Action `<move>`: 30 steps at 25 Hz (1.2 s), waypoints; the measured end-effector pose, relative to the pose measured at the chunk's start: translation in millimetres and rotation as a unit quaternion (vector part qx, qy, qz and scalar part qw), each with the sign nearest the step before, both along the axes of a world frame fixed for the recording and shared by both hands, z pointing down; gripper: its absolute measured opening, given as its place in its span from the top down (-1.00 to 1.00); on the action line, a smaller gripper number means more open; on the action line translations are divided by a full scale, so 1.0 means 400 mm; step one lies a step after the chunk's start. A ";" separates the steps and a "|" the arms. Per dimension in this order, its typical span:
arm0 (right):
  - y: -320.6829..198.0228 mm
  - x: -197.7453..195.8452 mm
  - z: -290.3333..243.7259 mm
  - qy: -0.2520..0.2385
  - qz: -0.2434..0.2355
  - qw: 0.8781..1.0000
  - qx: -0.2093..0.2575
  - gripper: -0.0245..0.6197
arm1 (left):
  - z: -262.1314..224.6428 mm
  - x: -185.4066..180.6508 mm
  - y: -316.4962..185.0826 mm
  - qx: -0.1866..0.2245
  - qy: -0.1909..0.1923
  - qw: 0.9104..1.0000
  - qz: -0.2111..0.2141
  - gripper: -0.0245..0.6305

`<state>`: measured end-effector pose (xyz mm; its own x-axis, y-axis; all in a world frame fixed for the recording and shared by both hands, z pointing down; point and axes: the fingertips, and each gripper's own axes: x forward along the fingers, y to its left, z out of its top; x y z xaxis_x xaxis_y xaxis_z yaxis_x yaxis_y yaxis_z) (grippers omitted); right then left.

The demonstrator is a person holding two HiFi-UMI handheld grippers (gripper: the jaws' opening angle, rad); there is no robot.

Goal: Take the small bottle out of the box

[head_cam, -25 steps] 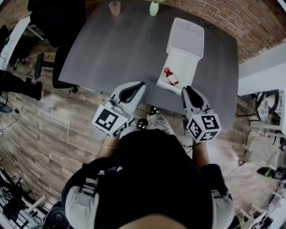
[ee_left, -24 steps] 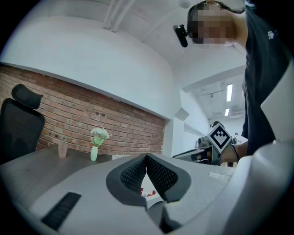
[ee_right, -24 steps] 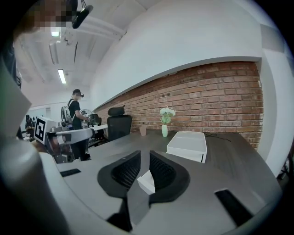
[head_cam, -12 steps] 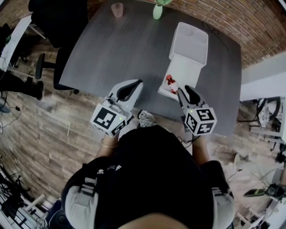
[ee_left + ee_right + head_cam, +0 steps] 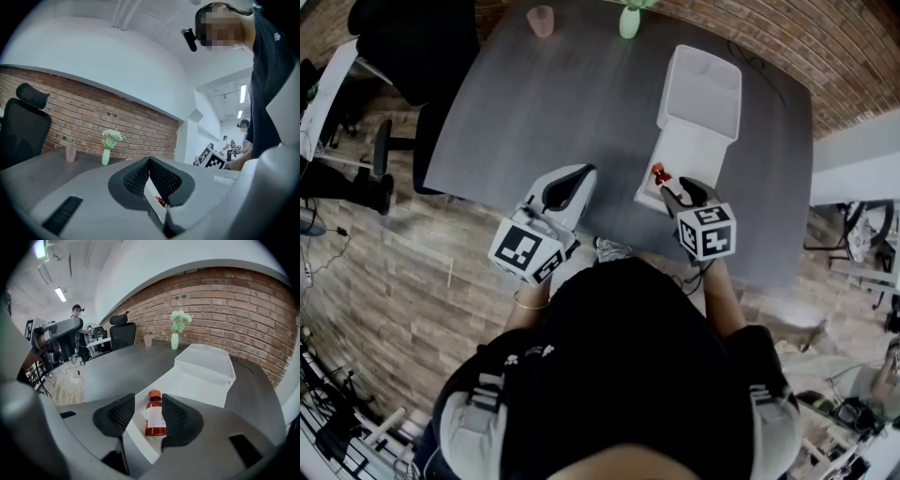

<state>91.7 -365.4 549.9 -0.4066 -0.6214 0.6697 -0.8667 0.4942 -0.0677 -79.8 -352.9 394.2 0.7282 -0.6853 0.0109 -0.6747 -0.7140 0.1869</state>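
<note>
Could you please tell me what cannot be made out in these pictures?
- Head view: small bottle mostly hidden by the right gripper; only a red bit shows.
- Right gripper view: the bottle's label print is too small to read; whether the jaws, which have just been opening around it, touch it is unclear.
- Left gripper view: white box nearly hidden behind the left gripper.

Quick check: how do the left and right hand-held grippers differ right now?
Jaws: the left hand-held gripper has its tips together with nothing between them. The right hand-held gripper has jaws apart, just opened wider, either side of the small bottle lying in the white box.
Pose: the left points level by the table's near edge; the right tilts down into the box.
Neither grips anything.
</note>
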 end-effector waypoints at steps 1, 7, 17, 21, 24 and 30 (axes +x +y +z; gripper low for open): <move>-0.006 0.000 0.017 0.006 -0.002 1.000 -0.009 0.36 | 0.002 0.001 -0.005 -0.001 0.001 1.000 -0.001 0.92; -0.030 -0.003 0.098 0.037 -0.012 0.998 -0.052 0.24 | 0.012 -0.010 -0.029 -0.006 0.005 1.000 -0.007 0.92; -0.068 -0.002 0.167 0.070 -0.028 0.992 -0.096 0.12 | 0.034 -0.016 -0.061 -0.017 0.018 1.000 -0.018 0.92; -0.080 0.001 0.185 0.086 -0.035 0.990 -0.110 0.12 | 0.037 -0.034 -0.068 -0.020 0.021 0.999 -0.029 0.92; -0.082 0.003 0.198 0.094 -0.036 0.988 -0.119 0.12 | 0.037 -0.045 -0.069 -0.021 0.022 0.999 -0.036 0.92; -0.088 -0.014 0.228 0.111 -0.040 0.983 -0.140 0.17 | 0.043 -0.063 -0.062 -0.020 0.025 0.998 -0.045 0.92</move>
<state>86.0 -400.5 641.3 -0.2714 -0.3714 0.8879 -0.8345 0.5505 -0.0248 -105.0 -377.8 411.4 0.6646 -0.7472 0.0061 -0.7246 -0.6425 0.2491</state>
